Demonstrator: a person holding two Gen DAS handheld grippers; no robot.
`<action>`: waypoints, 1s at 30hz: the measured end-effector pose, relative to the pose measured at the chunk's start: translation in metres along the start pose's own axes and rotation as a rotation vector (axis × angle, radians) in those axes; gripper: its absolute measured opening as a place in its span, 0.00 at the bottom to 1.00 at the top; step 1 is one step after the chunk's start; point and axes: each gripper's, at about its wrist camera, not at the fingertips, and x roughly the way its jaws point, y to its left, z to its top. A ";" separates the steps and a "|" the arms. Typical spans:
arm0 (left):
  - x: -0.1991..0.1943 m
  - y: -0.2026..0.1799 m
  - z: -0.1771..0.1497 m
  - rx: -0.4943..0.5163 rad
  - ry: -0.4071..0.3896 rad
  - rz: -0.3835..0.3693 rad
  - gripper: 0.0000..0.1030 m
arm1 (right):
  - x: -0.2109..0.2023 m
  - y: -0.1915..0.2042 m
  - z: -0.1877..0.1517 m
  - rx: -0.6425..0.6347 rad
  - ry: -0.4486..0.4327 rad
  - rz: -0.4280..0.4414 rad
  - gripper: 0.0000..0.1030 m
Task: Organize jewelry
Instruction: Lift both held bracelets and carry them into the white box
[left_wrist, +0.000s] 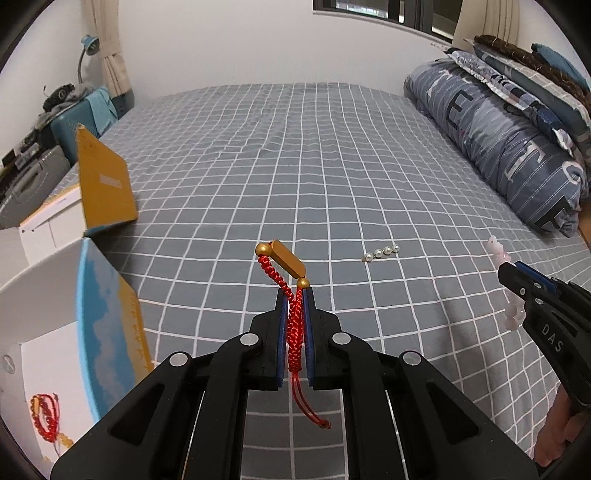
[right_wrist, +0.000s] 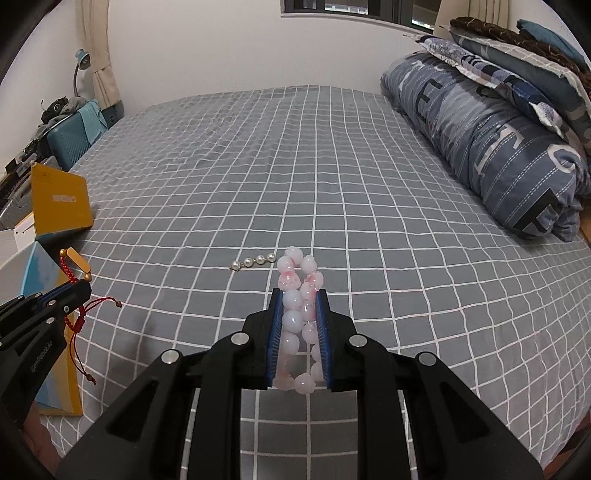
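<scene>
My left gripper (left_wrist: 294, 295) is shut on a red braided cord bracelet (left_wrist: 293, 317) with a gold bar, held above the bed; it also shows in the right wrist view (right_wrist: 75, 266). My right gripper (right_wrist: 300, 295) is shut on a pink bead bracelet (right_wrist: 299, 291), also held above the bed, and shows at the right edge of the left wrist view (left_wrist: 511, 314). A short pearl piece (left_wrist: 381, 253) lies on the checked bedsheet between them, also in the right wrist view (right_wrist: 254, 261). An open white box (left_wrist: 33, 354) at the left holds another red bead bracelet (left_wrist: 46, 419).
The box's blue and yellow lid flap (left_wrist: 107, 325) stands up at the left. A second yellow-lidded box (left_wrist: 105, 184) sits behind it. A rolled blue quilt (left_wrist: 509, 147) and pillows lie along the right. A suitcase (left_wrist: 70, 125) and clutter stand beyond the bed's left edge.
</scene>
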 end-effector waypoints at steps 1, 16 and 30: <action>-0.004 0.001 0.000 0.000 -0.005 0.000 0.07 | -0.004 0.001 0.000 -0.001 -0.003 0.002 0.16; -0.053 0.029 -0.006 -0.027 -0.046 0.025 0.07 | -0.053 0.035 0.002 -0.036 -0.053 0.041 0.16; -0.081 0.089 -0.015 -0.101 -0.060 0.091 0.07 | -0.067 0.109 0.005 -0.102 -0.065 0.134 0.16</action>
